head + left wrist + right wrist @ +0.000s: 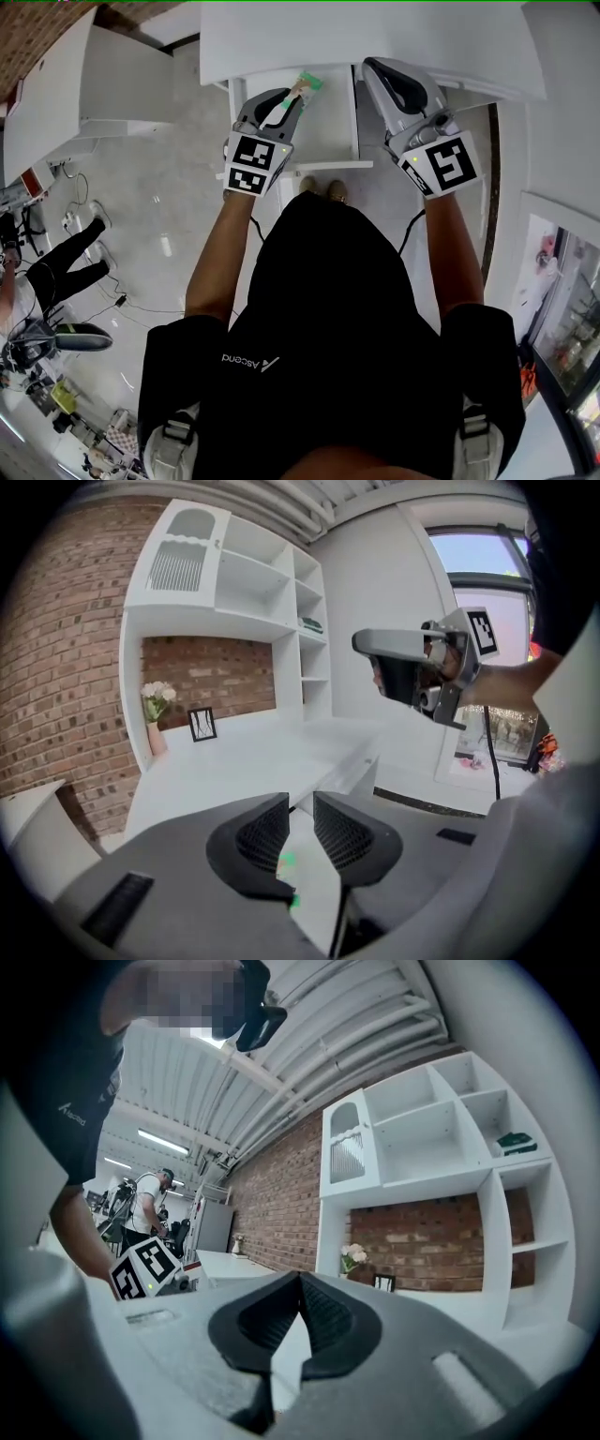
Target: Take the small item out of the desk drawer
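The white desk drawer (328,131) stands pulled out below the desk top (375,37). A small white and green item (306,85) lies at the tips of my left gripper (289,94), near the drawer's back by the desk edge. In the left gripper view my left gripper (300,829) shows a narrow gap between its ribbed pads (262,834), with green specks of the item (285,861) low in that gap; the pads do not press on it. My right gripper (380,70) hovers over the desk's right part, shut and empty (300,1309); it also shows as the right gripper (412,658).
A white shelf unit (234,583) stands on the desk against a brick wall, with a flower vase (156,726) and a small picture frame (201,724) under it. Another white desk (84,84) is at the left. A person (56,262) stands on the floor at far left.
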`<state>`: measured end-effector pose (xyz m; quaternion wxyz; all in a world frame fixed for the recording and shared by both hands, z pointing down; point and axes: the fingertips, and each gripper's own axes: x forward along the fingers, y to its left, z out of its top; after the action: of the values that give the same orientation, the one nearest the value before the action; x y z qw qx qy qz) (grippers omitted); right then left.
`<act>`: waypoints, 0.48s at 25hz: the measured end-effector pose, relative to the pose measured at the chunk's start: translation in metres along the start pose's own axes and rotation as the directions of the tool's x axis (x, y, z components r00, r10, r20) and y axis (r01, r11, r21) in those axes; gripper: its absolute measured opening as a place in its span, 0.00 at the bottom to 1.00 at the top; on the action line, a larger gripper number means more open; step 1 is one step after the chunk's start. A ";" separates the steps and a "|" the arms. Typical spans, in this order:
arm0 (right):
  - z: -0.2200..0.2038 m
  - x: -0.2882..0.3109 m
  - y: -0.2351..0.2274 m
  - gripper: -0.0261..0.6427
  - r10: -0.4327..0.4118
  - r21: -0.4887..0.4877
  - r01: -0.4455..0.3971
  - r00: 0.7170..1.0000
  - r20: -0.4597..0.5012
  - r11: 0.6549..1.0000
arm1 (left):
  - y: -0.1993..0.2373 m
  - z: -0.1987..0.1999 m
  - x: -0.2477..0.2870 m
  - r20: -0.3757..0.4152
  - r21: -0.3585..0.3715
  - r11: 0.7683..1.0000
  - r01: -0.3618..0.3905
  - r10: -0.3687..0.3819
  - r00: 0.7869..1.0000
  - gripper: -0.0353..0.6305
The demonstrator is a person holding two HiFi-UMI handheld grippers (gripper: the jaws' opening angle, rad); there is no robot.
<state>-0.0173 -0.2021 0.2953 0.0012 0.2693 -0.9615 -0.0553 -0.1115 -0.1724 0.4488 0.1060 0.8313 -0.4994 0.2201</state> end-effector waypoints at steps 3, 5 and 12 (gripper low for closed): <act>-0.011 0.007 -0.007 0.04 -0.013 0.001 0.013 1.000 -0.021 1.000 | 0.005 -0.023 0.022 -0.077 -0.011 1.000 0.018 -0.018 0.997 0.22; -0.018 0.011 -0.011 0.04 -0.023 0.006 0.023 0.999 -0.027 1.000 | 0.007 -0.040 0.036 -0.128 -0.024 0.999 0.029 -0.032 0.991 0.24; -0.041 0.022 -0.016 0.04 -0.039 0.024 0.040 0.998 -0.039 0.999 | 0.018 -0.090 0.082 -0.258 -0.064 0.997 0.033 -0.048 0.965 0.39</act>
<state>-0.0263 -0.2309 0.3333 0.0152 0.2893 -0.9563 -0.0381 -0.1181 -0.2093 0.5662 0.1992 0.8019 -0.4705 0.3097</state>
